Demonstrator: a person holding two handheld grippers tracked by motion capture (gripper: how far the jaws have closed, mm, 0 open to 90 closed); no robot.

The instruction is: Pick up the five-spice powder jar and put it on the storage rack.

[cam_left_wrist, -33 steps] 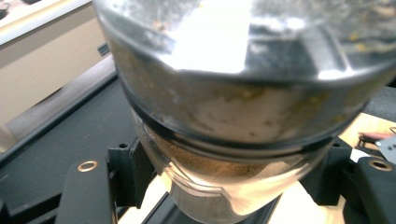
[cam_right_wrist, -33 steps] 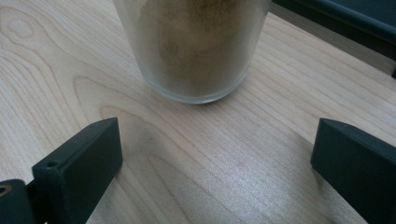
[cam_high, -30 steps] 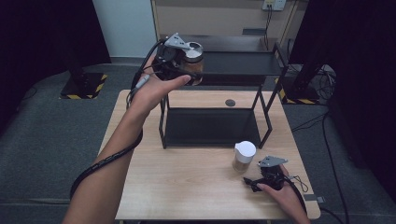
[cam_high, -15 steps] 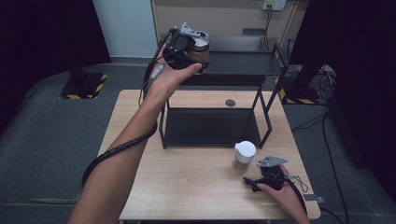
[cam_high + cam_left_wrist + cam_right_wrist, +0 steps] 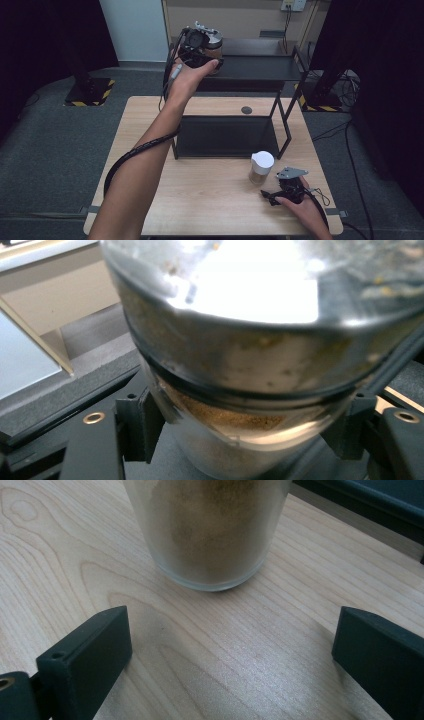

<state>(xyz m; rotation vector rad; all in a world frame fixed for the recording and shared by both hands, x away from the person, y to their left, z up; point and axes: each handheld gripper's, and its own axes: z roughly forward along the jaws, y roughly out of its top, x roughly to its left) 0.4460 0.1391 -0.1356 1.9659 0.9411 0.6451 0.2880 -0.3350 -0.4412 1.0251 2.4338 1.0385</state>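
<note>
Left gripper (image 5: 206,47): raised at the far side over the black shelf's top level (image 5: 260,67), jaws clamped on a silver-lidded jar (image 5: 235,390) of brownish powder; in the left gripper view the pads press the glass just under the lid, which probably keeps the jar from slipping down.
Jar in hand: just above the left end of the top shelf; whether its base touches the surface I cannot tell. Placing it there looks like the step in hand.
Right gripper (image 5: 282,192): resting low on the tabletop (image 5: 200,190) near the person's edge, jaws spread wide and holding nothing.
White-lidded jar (image 5: 261,167): upright on the tabletop just beyond the right gripper, squarely between its jaws' line, likely the next pick.
Lower shelf (image 5: 225,135): bare.
</note>
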